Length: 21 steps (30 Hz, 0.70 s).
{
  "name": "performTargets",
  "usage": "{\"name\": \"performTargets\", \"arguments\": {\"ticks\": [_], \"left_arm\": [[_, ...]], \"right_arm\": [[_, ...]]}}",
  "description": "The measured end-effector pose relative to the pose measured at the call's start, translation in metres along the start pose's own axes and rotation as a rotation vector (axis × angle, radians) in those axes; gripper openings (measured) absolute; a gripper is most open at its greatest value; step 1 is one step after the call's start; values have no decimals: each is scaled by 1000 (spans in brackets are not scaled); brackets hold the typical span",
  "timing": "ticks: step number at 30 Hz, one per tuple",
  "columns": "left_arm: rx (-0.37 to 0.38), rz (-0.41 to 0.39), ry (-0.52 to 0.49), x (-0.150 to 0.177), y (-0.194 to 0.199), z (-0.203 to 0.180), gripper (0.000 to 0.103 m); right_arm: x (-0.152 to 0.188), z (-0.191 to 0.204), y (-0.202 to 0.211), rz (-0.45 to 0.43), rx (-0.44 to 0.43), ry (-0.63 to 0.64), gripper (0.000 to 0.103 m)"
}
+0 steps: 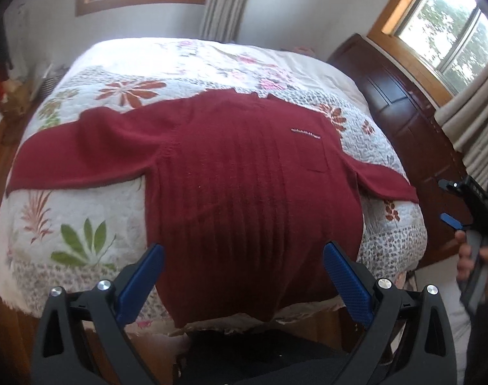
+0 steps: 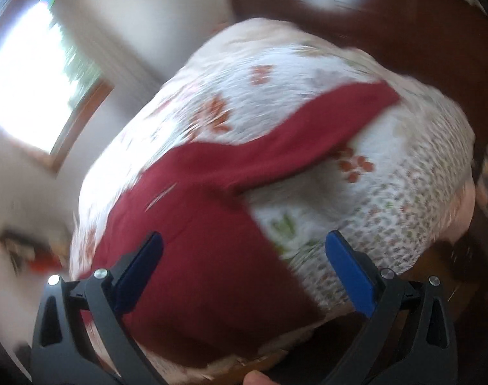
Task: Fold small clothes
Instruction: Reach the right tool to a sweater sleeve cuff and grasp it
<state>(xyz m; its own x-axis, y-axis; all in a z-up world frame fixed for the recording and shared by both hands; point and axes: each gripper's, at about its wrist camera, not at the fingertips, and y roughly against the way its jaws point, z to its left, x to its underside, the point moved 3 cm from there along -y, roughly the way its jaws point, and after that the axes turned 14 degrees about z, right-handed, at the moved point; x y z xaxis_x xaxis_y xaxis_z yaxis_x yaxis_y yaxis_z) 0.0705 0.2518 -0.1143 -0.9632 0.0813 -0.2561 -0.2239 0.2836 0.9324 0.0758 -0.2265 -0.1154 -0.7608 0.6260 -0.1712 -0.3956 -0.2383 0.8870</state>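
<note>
Both sleeves of the sweater (image 1: 244, 173) lie spread flat on the bed (image 1: 83, 224), hem hanging over its near edge, ready for folding; my left gripper (image 1: 244, 276) hovers wide above it. Right view, blurred: right gripper (image 2: 244, 272) wide, empty, over the sweater's right side.

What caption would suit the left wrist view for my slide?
Open left gripper hovers over a dark red sweater spread flat on a floral quilt, sleeves out, nothing grasped yet.

Red sweater (image 1: 244, 166) flat on floral quilt (image 1: 93, 221)
</note>
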Motion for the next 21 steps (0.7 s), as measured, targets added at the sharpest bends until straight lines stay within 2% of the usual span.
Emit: {"name": "performTargets", "arguments": {"ticks": [2,3,4,6,9,11,14,18,21], "left_arm": [[31,12,-23,-8,-5,1,99],[46,19,-31,-12,-6,1,99],[72,31,-43,-16,-8,-1,99],[123,54,-57,-23,-12,-5,99],[196,69,-16,-34,-19,-10,99],[228,77,42,-42,-27,-16,99],[215,96,119,-51,-37,-27,99],[164,103,147,-55,-46,-50,99],[151,116,151,-60,-52,-70,99]], "right_arm": [[-24,-39,-2,-11,-34,-100,98],[-35,-56,-2,-24,-62,-147,91],[-50,-79,-4,-30,-99,-212,77],[-68,-112,-10,-27,-171,-307,61],[-105,-165,-25,-47,-348,-429,61],[-128,-192,-33,-66,-410,-488,57],[-158,-230,-47,-99,-467,-551,49],[-186,-270,-69,-95,-507,-622,48],[-198,-289,-88,-64,-500,-647,48]]}}
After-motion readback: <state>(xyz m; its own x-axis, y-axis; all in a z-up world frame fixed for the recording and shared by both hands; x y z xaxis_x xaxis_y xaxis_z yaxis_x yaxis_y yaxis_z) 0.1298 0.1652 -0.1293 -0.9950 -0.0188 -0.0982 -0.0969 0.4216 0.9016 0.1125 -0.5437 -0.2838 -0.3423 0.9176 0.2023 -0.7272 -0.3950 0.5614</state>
